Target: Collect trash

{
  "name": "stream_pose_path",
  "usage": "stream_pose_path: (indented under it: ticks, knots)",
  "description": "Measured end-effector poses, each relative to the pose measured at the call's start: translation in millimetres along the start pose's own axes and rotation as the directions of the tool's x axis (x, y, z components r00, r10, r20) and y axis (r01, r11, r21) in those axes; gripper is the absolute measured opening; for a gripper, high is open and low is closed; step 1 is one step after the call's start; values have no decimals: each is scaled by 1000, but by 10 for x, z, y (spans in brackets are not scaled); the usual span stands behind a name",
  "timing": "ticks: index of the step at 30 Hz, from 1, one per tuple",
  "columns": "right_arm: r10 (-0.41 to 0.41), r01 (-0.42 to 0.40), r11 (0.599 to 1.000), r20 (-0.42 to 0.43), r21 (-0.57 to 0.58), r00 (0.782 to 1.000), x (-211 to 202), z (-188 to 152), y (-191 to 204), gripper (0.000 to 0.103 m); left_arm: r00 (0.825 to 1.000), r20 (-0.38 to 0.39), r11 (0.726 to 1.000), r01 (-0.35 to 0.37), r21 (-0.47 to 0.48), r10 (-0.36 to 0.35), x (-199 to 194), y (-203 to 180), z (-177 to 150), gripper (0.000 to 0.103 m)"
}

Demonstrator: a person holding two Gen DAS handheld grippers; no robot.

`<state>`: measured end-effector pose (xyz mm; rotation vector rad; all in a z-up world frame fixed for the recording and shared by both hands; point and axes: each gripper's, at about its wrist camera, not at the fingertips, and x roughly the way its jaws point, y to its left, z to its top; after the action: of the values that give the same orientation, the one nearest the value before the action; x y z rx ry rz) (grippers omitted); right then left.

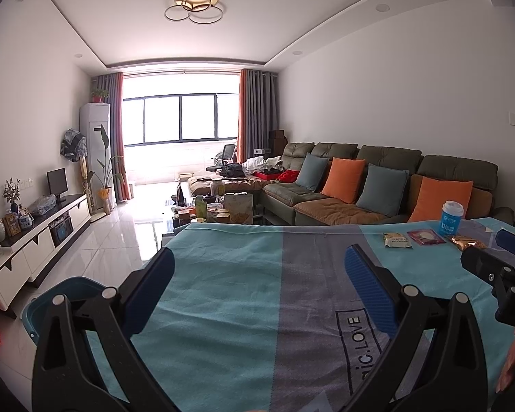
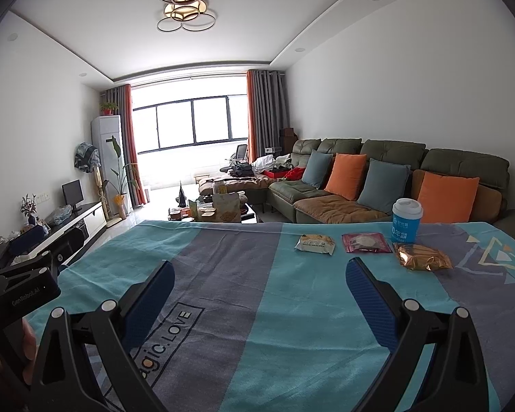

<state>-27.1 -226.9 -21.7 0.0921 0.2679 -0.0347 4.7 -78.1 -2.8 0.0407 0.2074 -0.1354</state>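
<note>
Both the left gripper (image 1: 259, 267) and right gripper (image 2: 260, 281) gape wide, empty; ahead of the right jaws, uncollected, lie a pale biscuit packet (image 2: 315, 243), maroon wrapper (image 2: 365, 243), crinkled gold foil wrapper (image 2: 422, 257) and blue-and-white paper cup (image 2: 406, 221)

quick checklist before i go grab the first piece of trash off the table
1. Right gripper open and empty: ok.
2. Left gripper open and empty: ok.
3. Trash reachable on the cloth: yellow packet, red packet, gold wrapper, all apart: ok.
4. Blue cup upright behind the wrappers: ok; whether empty: cannot tell.
5. Blue bin beside the table on the left: ok; contents: cannot tell.
</note>
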Motion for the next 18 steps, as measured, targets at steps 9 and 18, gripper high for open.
stream_pose_path:
  ticks: [9, 18]
  knots:
    - [-1, 1, 1000, 5, -4, 1000, -12, 7, -5, 96, 1000, -1, 1000, -2, -4, 2, 10, -8, 10, 98]
    - [-2, 2, 1000, 11, -8, 1000, -8, 22, -7, 96, 1000, -5, 1000, -4, -9, 4, 29, -10, 0, 98]
